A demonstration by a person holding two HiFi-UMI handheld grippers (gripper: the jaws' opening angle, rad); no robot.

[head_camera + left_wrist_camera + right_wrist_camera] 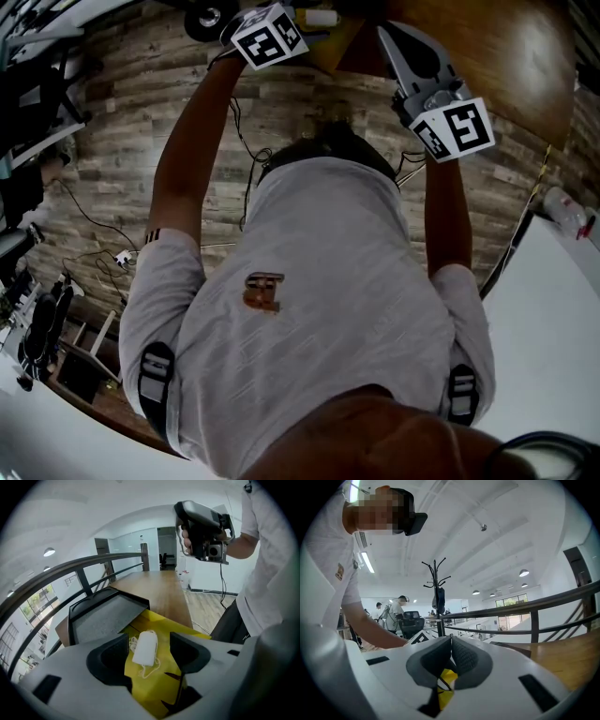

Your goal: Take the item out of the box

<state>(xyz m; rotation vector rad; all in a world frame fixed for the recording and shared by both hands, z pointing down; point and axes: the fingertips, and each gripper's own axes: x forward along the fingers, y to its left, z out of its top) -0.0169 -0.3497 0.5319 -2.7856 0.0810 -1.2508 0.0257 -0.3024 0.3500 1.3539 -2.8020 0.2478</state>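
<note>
A small white pouch-like item (145, 648) with a thin cord lies on the yellow inside of the open box (157, 688). In the left gripper view my left gripper (150, 644) stands open, tilted down over the box. The item sits in the gap between its dark pads (112, 656), and they are apart from it. My right gripper (450, 656) is shut, pads together, and a bit of yellow shows below them. It hangs level in the air, off to the right of the box (204, 527). From the head view, both grippers reach forward, the left one's marker cube (267, 36) and the right gripper (389, 33).
A black foam-lined lid or tray (105, 616) lies on the box's left side on the wooden table (164, 585). A dark railing (70, 571) runs behind it. Cables lie on the plank floor (112, 187). A coat stand (437, 592) and people (396, 609) stand far off.
</note>
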